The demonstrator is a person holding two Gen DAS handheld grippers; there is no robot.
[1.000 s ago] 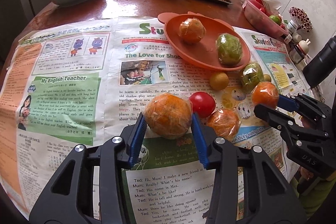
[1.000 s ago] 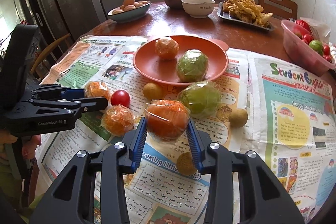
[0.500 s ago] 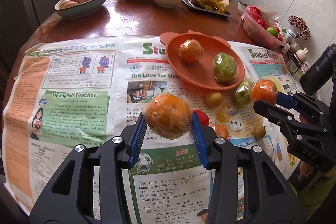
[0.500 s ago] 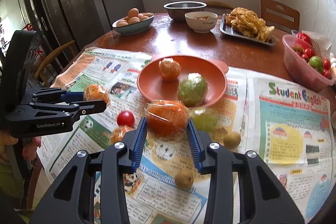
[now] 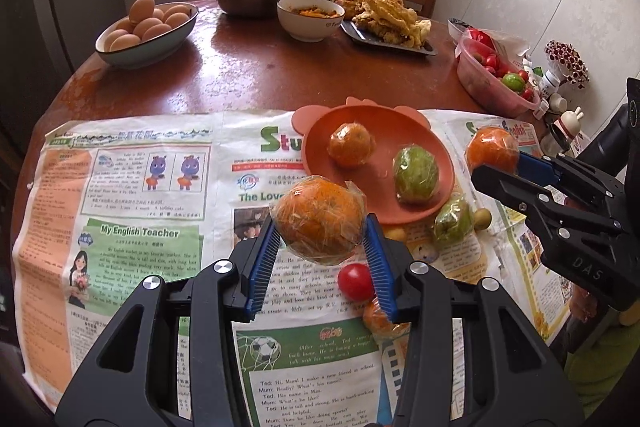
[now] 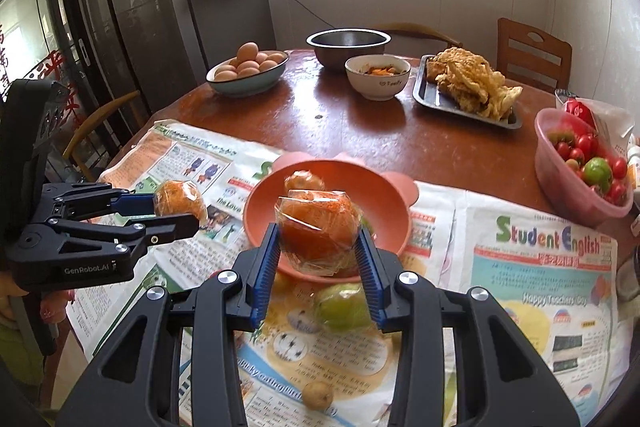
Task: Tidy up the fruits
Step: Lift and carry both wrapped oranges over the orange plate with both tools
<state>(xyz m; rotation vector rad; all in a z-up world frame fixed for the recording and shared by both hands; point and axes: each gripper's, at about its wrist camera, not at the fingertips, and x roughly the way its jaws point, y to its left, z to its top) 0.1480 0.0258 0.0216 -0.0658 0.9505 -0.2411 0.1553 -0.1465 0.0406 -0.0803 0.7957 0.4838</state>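
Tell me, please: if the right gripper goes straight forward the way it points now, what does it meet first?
Probably the orange plate: the right gripper, shut on a wrapped orange, points at it. Depth is unclear; it may be too high and pass above.

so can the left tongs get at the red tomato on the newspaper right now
Probably not as things stand: the left tongs are shut on a wrapped orange, so nothing is free to grip the red tomato lying just below them.
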